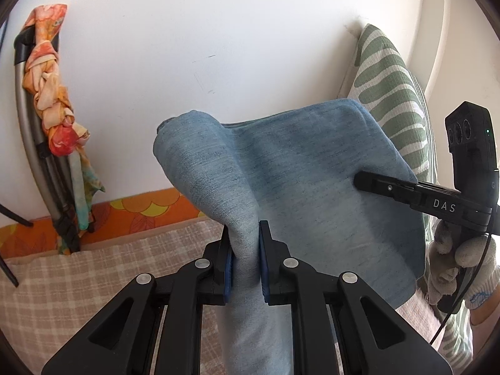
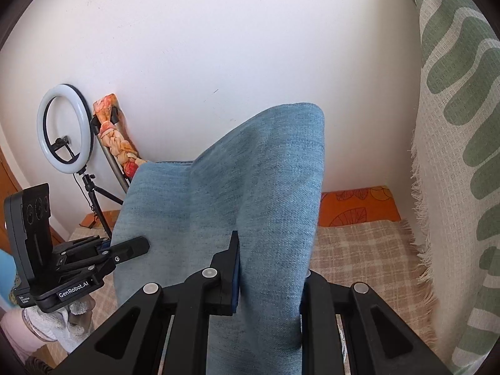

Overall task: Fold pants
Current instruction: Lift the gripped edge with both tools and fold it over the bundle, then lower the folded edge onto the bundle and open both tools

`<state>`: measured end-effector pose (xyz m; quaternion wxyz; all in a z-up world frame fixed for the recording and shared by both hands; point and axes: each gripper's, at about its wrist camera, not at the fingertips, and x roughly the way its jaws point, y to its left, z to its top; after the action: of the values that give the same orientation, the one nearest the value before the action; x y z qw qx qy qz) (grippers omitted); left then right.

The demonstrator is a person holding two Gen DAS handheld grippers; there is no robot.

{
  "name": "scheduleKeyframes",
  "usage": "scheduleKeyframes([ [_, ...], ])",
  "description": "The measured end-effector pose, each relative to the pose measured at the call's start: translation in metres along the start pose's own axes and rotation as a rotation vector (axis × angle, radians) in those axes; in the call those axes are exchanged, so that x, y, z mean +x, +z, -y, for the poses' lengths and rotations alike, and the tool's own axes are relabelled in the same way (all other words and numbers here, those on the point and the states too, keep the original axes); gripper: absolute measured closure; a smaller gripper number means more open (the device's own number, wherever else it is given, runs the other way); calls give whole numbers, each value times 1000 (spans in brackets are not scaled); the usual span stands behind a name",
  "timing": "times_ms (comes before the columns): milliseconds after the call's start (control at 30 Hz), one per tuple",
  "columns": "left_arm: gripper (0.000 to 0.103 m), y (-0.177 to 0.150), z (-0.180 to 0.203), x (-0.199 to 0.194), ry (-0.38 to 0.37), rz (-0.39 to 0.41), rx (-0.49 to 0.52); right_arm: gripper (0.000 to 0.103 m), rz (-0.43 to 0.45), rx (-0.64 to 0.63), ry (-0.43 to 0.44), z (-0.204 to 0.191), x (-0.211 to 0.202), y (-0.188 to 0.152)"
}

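The blue denim pants (image 1: 300, 168) are held up in the air above the checked bedspread (image 1: 103, 262), in front of the white wall. A bunched fold is clamped in the left claw (image 1: 244, 261), and another is pinched by the right claw (image 2: 268, 268) (its far finger is hidden behind cloth). The fabric looks soft yet fairly weighty, so sagging is likely; edges and seams are judged the firmest places to be gripped.
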<state>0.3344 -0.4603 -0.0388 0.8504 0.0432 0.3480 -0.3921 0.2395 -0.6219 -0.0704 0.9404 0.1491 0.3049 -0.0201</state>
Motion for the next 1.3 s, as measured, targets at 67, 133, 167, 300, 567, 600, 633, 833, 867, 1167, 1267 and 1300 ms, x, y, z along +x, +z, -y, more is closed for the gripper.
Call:
scheduleKeyframes([
  [67, 91, 6, 2, 13, 4, -2, 3, 88, 5, 0, -10, 8, 8, 8],
  [133, 91, 12, 3, 26, 9, -3, 9, 88, 7, 1, -25, 15, 18, 13],
  [167, 91, 15, 3, 32, 12, -4, 11, 88, 6, 0, -27, 19, 24, 16],
  [300, 91, 20, -2, 57, 24, -15, 9, 88, 4, 22, -34, 38, 50, 19],
  [567, 91, 17, -22, 98, 65, -46, 2, 88, -50, 31, -64, 59, 112, 17],
  [600, 91, 17, -25, 101, 67, -52, -4, 88, -61, 34, -72, 61, 118, 17],
  [633, 91, 16, -28, 105, 69, -59, -11, 88, -72, 32, -82, 63, 124, 16],
  [833, 84, 9, -46, 119, 121, -123, -53, 67, -124, 15, -232, 69, 147, 19],
  [867, 84, 9, -48, 117, 143, -125, -58, 64, -117, 29, -261, 71, 145, 21],
  [1167, 84, 11, -59, 89, 199, -85, -43, 53, -47, 17, -302, 58, 108, 20],
  [1267, 84, 12, -50, 79, 199, -72, -21, 52, -35, 22, -294, 51, 94, 17],
  [1300, 84, 12, -47, 75, 198, -68, -15, 52, -32, 21, -296, 48, 90, 16],
])
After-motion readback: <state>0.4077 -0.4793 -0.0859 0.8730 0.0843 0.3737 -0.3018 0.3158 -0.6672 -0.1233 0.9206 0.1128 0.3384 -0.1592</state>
